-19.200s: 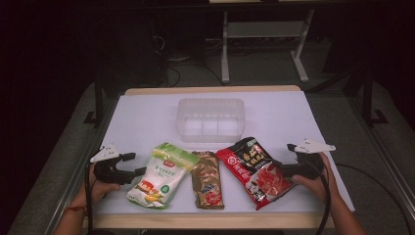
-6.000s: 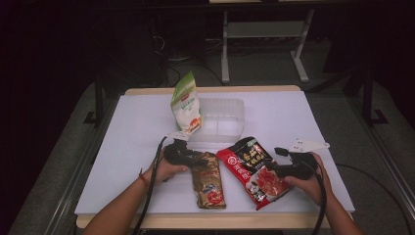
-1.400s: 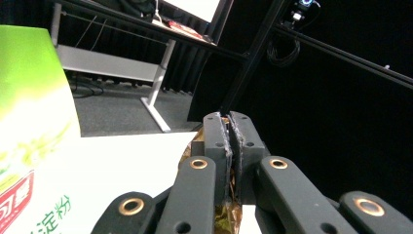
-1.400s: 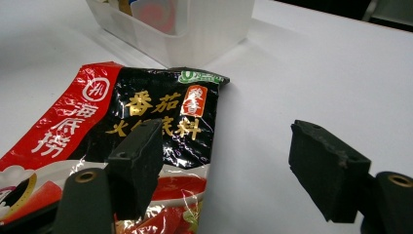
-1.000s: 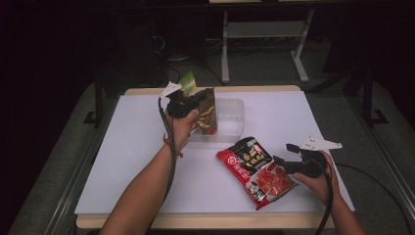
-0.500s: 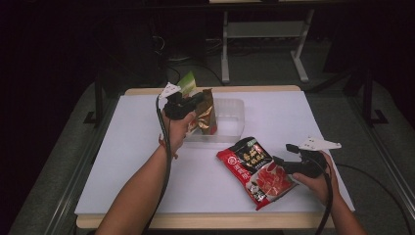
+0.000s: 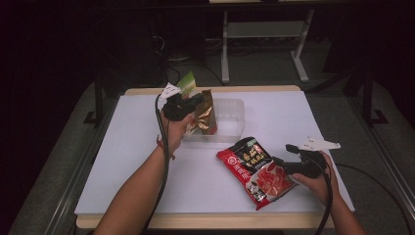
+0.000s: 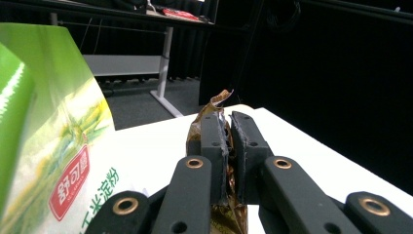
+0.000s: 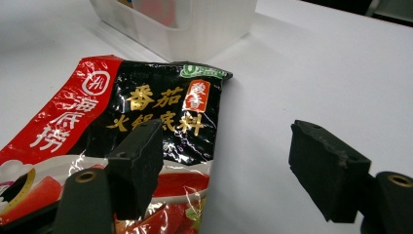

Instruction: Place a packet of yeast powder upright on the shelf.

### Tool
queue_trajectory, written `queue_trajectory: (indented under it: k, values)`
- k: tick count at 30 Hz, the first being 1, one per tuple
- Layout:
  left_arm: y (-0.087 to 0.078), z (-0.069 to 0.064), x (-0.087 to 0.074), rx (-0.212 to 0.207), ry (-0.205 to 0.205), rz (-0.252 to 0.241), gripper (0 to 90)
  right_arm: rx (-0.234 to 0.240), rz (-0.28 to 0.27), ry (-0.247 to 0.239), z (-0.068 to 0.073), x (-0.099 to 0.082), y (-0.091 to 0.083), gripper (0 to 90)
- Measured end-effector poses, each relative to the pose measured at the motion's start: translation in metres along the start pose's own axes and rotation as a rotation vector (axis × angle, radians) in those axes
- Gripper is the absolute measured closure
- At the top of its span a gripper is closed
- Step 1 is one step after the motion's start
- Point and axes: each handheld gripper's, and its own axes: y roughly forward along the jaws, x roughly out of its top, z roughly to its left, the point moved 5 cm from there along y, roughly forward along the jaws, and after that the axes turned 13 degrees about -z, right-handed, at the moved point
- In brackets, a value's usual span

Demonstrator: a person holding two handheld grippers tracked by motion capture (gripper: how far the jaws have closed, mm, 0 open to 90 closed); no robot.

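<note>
High view: our left gripper (image 7: 193,104) fingers clenched on brown pouch (image 7: 208,111) top edge, over clear bin (image 7: 230,117) — thin, crinkly, slippery foil, so pinch seam. Right gripper (image 9: 234,165) released, w/ red pouch (image 7: 254,169) on surface.

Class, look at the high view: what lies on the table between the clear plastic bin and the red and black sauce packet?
Nothing: in the high view, only bare white table separates the clear plastic bin from the red and black sauce packet. The right gripper view shows the same bare gap.
</note>
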Motion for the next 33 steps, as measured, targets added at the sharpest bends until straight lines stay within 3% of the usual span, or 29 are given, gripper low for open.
queue_trajectory:
  k: [10, 21, 26, 28, 33]
  values:
    - [-0.002, 0.0, 0.001, 0.009, 0.072, 0.022, 83.6, -0.006, 0.015, -0.003, 0.001, -0.004, -0.005, 28.1]
    - [-0.015, 0.001, 0.0, -0.021, 0.112, 0.02, 71.0, -0.007, 0.041, -0.006, 0.003, -0.01, -0.01, 30.9]
    - [-0.028, 0.0, -0.002, -0.041, 0.151, 0.021, 66.7, 0.001, 0.058, -0.005, 0.004, -0.012, -0.008, 30.4]
    - [-0.034, -0.002, -0.002, -0.071, 0.153, 0.021, 65.0, 0.003, 0.062, -0.007, 0.005, -0.013, -0.008, 30.3]
    - [-0.049, -0.011, -0.006, -0.123, 0.209, 0.044, 61.5, 0.004, 0.067, -0.003, 0.005, -0.014, -0.009, 30.2]
